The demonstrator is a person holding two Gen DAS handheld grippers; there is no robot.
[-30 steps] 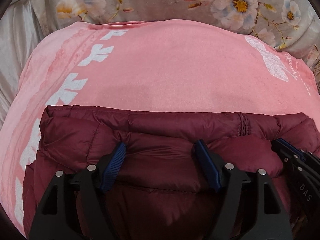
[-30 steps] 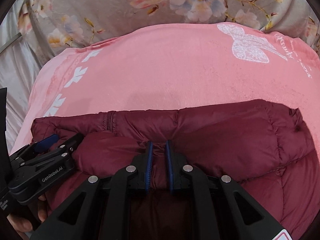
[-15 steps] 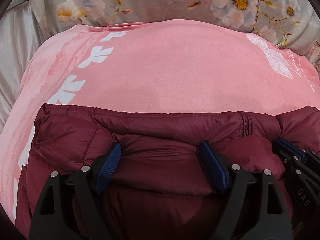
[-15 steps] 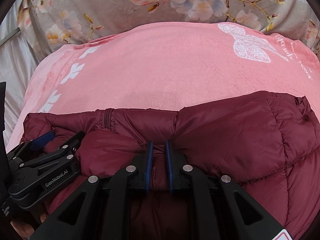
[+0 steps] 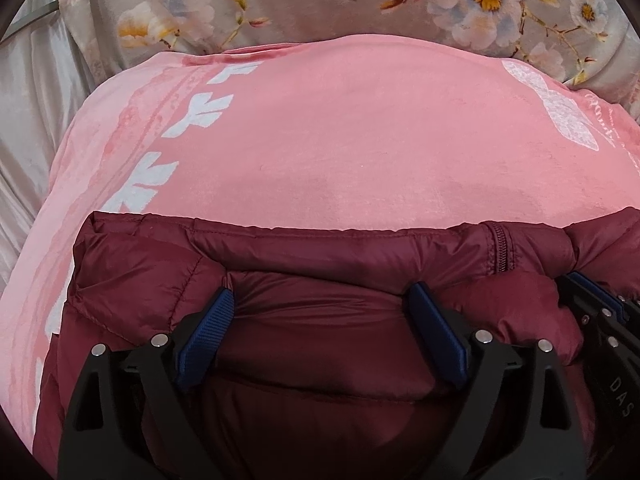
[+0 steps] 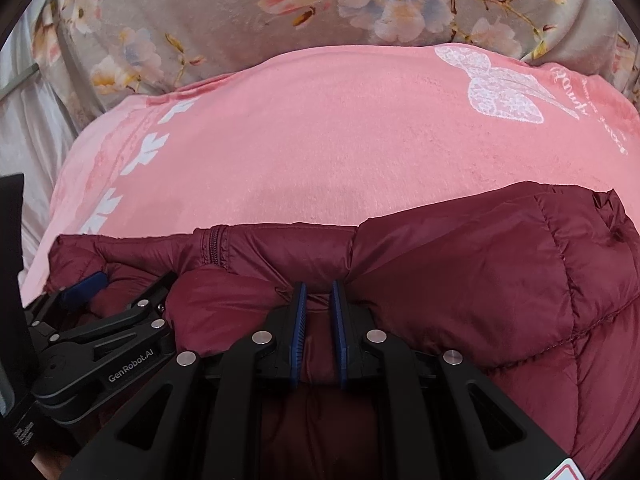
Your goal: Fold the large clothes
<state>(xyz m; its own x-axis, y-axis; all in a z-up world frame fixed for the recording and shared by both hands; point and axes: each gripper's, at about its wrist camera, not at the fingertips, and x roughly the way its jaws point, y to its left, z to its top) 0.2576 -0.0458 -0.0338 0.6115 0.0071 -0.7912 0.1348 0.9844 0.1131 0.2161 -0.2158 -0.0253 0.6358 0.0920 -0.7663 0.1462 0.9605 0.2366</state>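
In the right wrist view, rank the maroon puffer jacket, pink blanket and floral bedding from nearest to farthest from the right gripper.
1. Maroon puffer jacket: pinched in the right gripper.
2. Pink blanket: beyond the jacket's far edge, under it.
3. Floral bedding: farthest, past the blanket along the top.

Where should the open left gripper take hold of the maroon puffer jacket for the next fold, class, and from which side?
Judging by its pose, grip the maroon puffer jacket by its far hem edge, left of the zipper, coming from above. That edge is thin and straight; the quilted middle is too puffy. The left gripper has just been opening.
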